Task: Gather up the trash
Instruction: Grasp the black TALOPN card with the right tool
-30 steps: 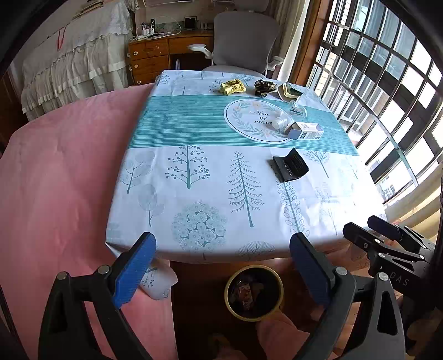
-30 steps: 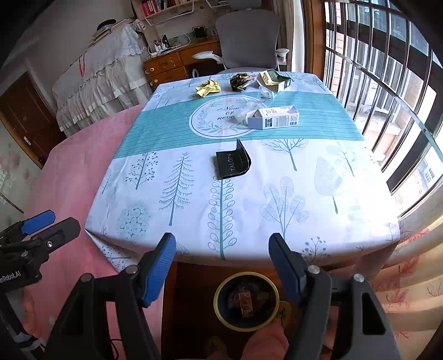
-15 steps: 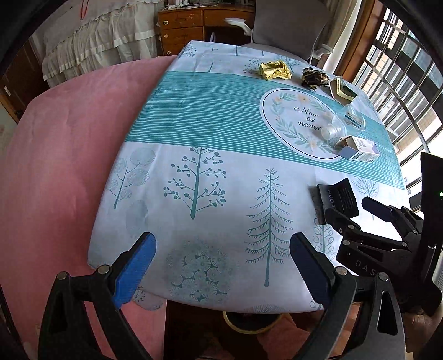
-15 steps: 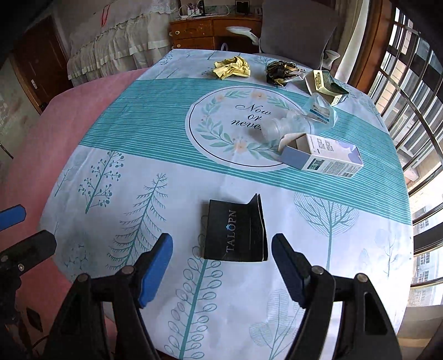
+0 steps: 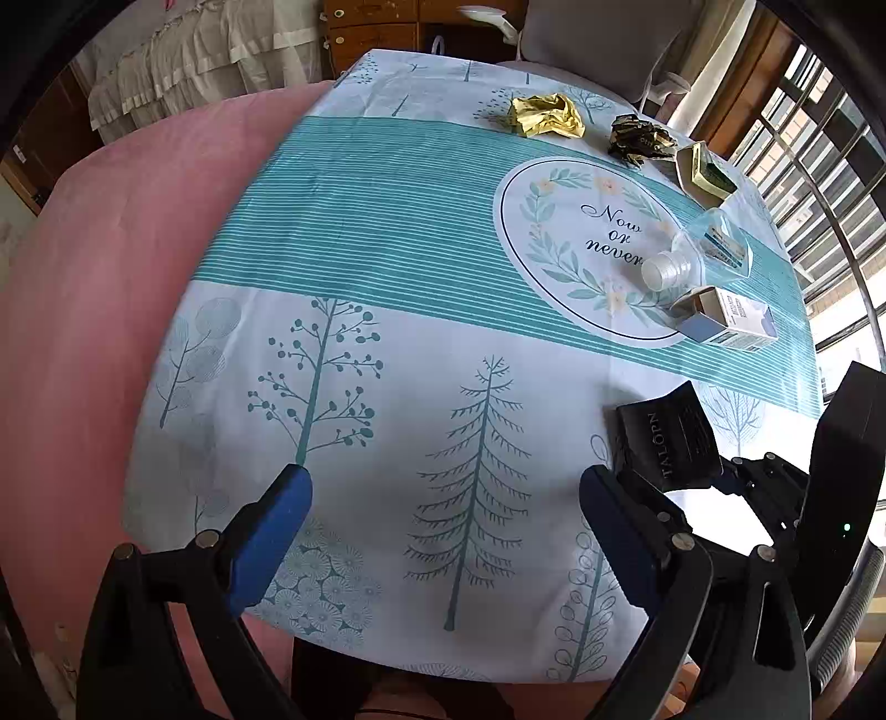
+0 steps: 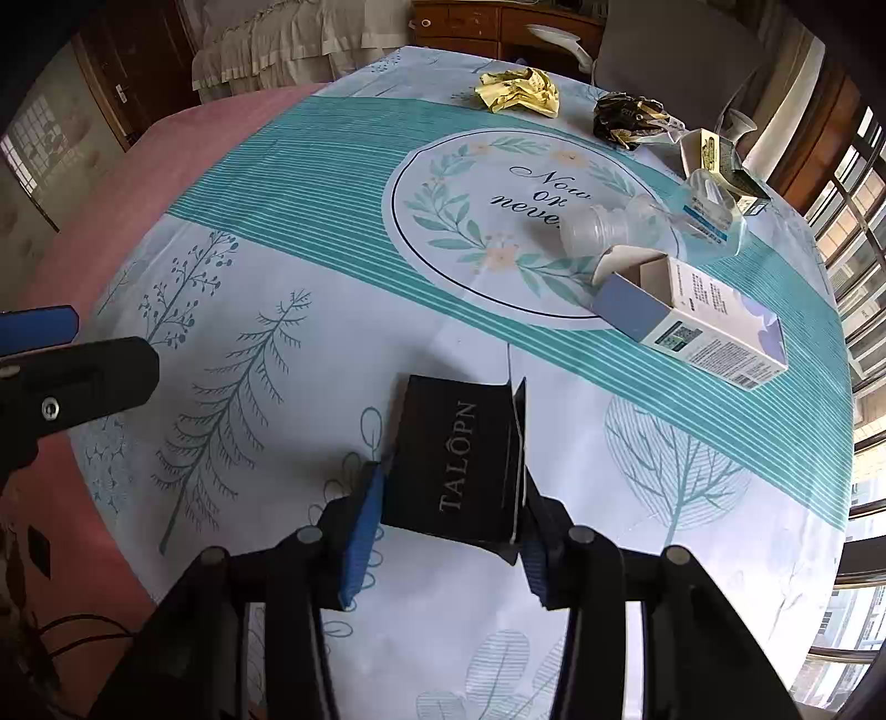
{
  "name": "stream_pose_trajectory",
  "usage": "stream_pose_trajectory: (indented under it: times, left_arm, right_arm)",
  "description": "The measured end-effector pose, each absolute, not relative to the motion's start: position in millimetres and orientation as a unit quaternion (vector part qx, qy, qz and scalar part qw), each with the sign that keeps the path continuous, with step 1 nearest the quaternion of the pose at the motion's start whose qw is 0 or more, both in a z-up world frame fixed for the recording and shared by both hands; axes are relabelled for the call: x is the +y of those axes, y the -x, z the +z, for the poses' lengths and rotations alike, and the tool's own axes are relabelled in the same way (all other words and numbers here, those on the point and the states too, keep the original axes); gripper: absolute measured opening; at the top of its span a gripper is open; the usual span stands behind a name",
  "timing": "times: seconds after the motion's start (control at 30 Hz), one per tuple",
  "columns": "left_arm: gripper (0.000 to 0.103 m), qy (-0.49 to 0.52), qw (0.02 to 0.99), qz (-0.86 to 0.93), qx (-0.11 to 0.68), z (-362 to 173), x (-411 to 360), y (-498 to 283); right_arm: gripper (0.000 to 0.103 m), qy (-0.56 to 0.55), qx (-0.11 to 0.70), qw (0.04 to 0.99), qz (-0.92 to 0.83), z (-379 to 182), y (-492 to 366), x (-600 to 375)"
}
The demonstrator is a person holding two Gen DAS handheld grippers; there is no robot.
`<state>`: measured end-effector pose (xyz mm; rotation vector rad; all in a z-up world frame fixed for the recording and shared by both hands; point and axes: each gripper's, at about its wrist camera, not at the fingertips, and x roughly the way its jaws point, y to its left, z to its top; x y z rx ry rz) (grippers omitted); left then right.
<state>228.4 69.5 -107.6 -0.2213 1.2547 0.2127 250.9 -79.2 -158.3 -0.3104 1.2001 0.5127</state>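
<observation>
A flattened black "TALOPN" box (image 6: 459,459) lies on the tablecloth; my right gripper (image 6: 451,523) has its blue pads against both sides of its near end, closed on it. The box also shows in the left wrist view (image 5: 667,437) with the right gripper (image 5: 742,487) behind it. My left gripper (image 5: 443,526) is open and empty above the table's near edge. Farther back lie a blue-white carton (image 6: 698,321), a clear plastic bottle (image 6: 653,219), a yellow wrapper (image 6: 518,88), a dark crumpled wrapper (image 6: 628,119) and a small green box (image 6: 720,160).
The table (image 5: 387,354) has a teal and white tree-print cloth. A pink bed (image 5: 99,288) lies at the left. A grey office chair (image 5: 598,39) and a wooden dresser (image 5: 398,22) stand behind the table. A barred window (image 5: 819,155) is at the right.
Both grippers moved forward over the table; the bin below dropped out of view. My right gripper reached the black box and closed its pads on it. The left gripper stayed open.
</observation>
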Motion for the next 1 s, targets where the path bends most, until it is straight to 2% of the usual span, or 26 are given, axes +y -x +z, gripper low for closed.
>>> stream_pose_trajectory:
  times: [0.3,0.43,0.63,0.8,1.0]
  left_arm:
    - [0.096,0.027,0.819,0.063,0.569,-91,5,-273]
    - [0.088,-0.024,0.826,0.004,0.563,-87,-37,-297]
    - [0.087,-0.09,0.818,-0.096,0.559,-92,-101,-335]
    - [0.078,-0.14,0.799,-0.163,0.562,-107,-148,-364]
    - [0.077,-0.193,0.777,-0.193,0.567,-125,-180,-393]
  right_arm:
    - [0.041,0.053,0.568,0.79,0.225,-146,-273,-161]
    - [0.04,0.0,0.575,0.794,0.195,-141,-289,-206]
    - [0.041,-0.063,0.572,0.803,0.155,-135,-310,-260]
    - [0.041,-0.094,0.568,0.807,0.136,-132,-324,-289]
    - [0.041,-0.106,0.574,0.802,0.127,-137,-329,-306]
